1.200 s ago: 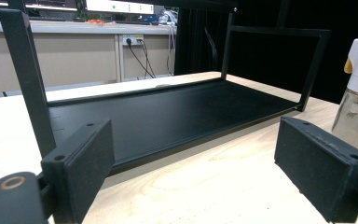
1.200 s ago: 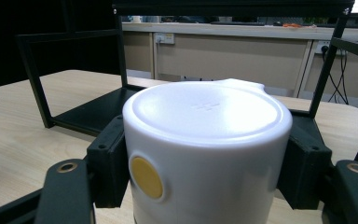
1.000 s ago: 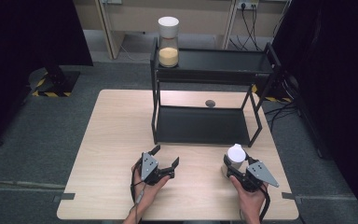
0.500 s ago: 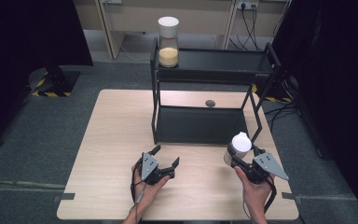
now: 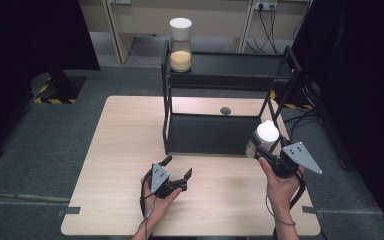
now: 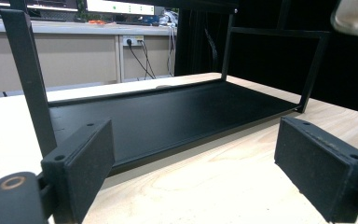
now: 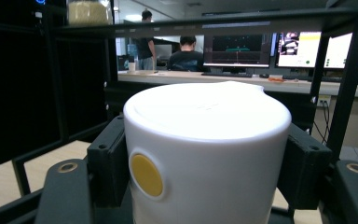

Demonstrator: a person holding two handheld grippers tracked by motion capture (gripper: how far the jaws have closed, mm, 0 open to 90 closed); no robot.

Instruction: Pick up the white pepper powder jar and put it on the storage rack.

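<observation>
White-lidded jar [image 5: 266, 136] clamped in the right tool [image 5: 270, 159], lifted off the tabletop [image 5: 120, 150] just in front of the black rack's [image 5: 220, 75] right front leg. In the right gripper view both pads press the jar's lid [image 7: 205, 140]; yellow dot on its side. Left tool [image 5: 172, 176] rests low near the tabletop's front edge, jaws spread wide, holding nothing. Second jar [image 5: 180, 45], with yellow contents, stands on the rack's top shelf, left end.
</observation>
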